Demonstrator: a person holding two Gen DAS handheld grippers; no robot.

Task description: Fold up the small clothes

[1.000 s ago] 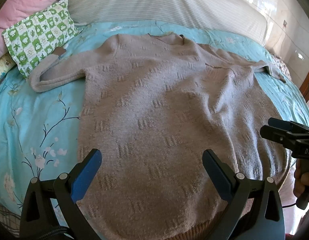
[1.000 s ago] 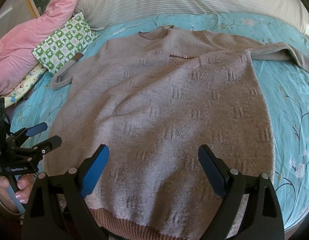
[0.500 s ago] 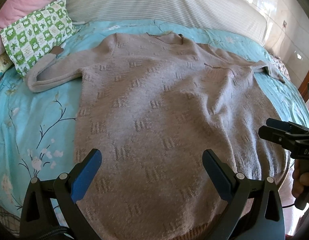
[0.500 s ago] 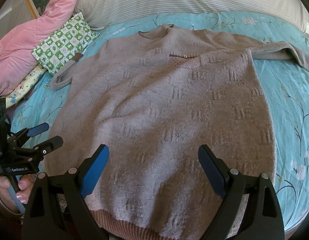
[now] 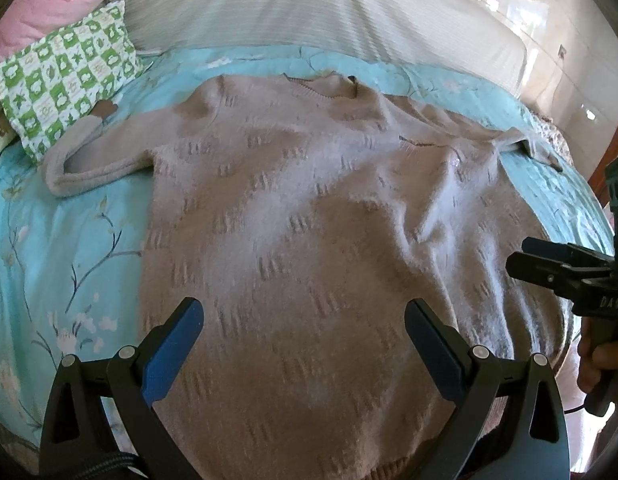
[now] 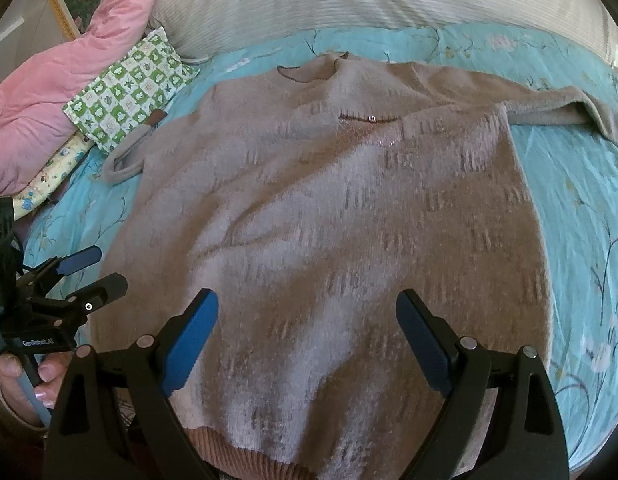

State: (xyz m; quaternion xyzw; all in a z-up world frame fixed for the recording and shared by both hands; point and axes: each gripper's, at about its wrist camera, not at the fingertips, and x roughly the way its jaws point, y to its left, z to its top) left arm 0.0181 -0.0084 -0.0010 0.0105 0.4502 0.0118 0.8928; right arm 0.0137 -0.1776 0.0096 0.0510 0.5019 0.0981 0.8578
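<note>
A beige knit sweater [image 5: 309,232] lies flat on the turquoise bed sheet [image 5: 69,248], neck away from me, also in the right wrist view [image 6: 349,216]. Its left sleeve [image 5: 97,160] is bent toward the body; its right sleeve [image 6: 569,108] stretches out sideways. My left gripper [image 5: 303,320] is open and empty over the lower left part of the sweater. My right gripper [image 6: 307,312] is open and empty over the lower middle, above the brown hem [image 6: 261,456]. Each gripper shows at the edge of the other's view: the right one [image 5: 549,264], the left one [image 6: 89,276].
A green-and-white checked pillow [image 5: 69,80] lies at the far left, touching the left sleeve cuff. A pink quilt [image 6: 49,88] is bunched behind it. A striped white bolster [image 5: 309,8] runs along the head of the bed. The bed edge is near the hem.
Both grippers have shifted a little over the sweater; the view has tilted slightly. Both stay open and the sweater has not moved.
</note>
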